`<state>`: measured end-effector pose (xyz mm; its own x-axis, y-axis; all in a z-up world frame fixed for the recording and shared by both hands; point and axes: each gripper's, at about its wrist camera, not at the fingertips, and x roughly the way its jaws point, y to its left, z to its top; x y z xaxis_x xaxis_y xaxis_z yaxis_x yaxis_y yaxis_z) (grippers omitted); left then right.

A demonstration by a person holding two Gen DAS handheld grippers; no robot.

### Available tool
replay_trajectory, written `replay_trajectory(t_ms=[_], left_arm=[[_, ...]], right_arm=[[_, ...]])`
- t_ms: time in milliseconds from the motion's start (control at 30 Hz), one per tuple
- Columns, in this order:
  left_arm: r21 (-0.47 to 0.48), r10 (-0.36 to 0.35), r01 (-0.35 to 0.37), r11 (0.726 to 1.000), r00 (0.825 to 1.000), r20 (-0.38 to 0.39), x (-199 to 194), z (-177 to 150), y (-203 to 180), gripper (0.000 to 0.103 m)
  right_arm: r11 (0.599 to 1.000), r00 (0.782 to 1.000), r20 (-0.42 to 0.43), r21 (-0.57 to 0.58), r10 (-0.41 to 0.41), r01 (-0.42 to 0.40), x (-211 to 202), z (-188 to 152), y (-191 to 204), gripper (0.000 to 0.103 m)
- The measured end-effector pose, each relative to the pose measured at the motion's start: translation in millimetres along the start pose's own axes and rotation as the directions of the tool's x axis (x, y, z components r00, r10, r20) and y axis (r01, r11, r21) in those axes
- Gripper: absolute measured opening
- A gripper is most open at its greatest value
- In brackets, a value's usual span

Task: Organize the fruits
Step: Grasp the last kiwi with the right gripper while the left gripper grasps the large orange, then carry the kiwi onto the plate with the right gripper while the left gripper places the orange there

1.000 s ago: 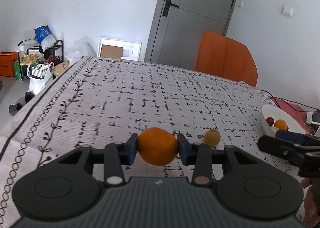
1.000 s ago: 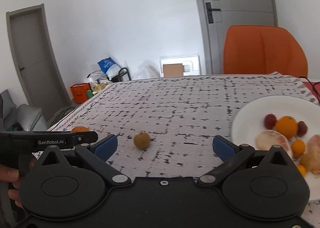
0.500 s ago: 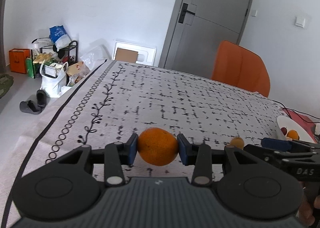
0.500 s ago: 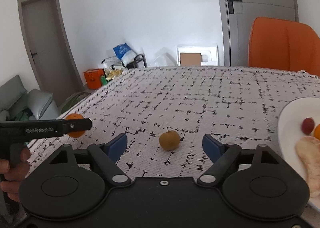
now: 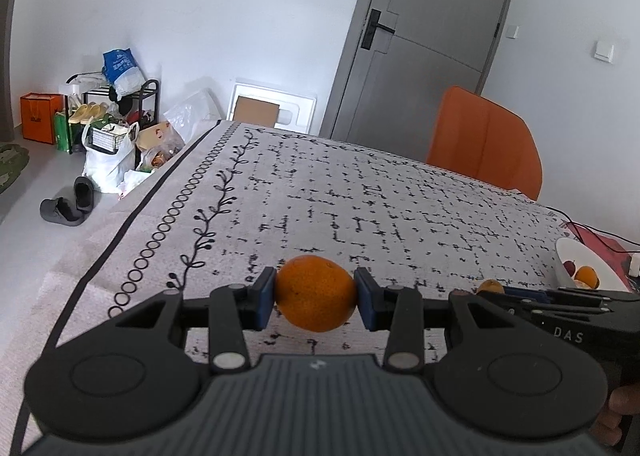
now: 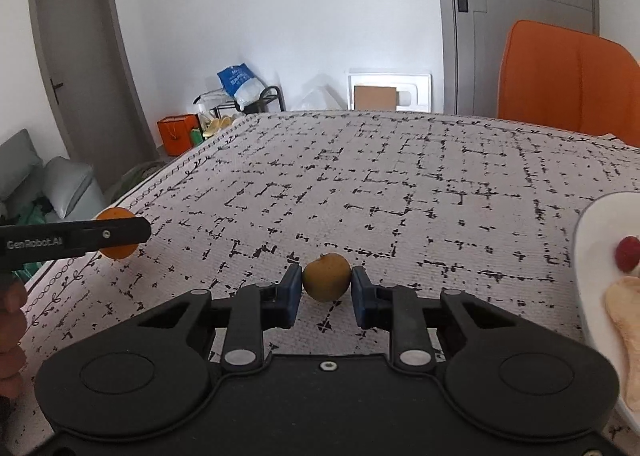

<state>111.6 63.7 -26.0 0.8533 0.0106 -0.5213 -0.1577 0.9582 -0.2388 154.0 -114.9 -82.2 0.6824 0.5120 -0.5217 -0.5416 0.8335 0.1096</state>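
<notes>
Left claw (image 5: 315,302) pinches round orange mandarin (image 5: 315,293) across its middle. Right claw (image 6: 326,288) closing on small brownish-yellow fruit (image 6: 326,276) sitting on desk (image 6: 400,184). Both probably light, soft-skinned; squeeze gently at widest part.

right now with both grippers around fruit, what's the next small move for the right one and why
Probably lift the right gripper and carry the small brownish-yellow round fruit toward the white plate. Its jaws are closing, the blue pads already against the fruit, which sits on the patterned tablecloth. The left gripper already holds the round orange.
</notes>
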Motion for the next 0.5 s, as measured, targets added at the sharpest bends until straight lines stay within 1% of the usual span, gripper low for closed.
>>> replay_trajectory(t_ms=[233,500], left_arm=[[0.032,-0.038,0.038,0.999,0.999,0.002,-0.9,0.6,-23.4,0.041],[0.089,-0.096,0.096,0.991,0.995,-0.008,3.2,3.5,-62.2,0.041]], right_arm=[[0.999,0.999,0.049,0.026,-0.024,0.023,-25.7,1.6,-12.6,0.025],[0.994,0.99,0.124,0.087,-0.074,0.064,-65.1,-2.0,-40.1,0.025]])
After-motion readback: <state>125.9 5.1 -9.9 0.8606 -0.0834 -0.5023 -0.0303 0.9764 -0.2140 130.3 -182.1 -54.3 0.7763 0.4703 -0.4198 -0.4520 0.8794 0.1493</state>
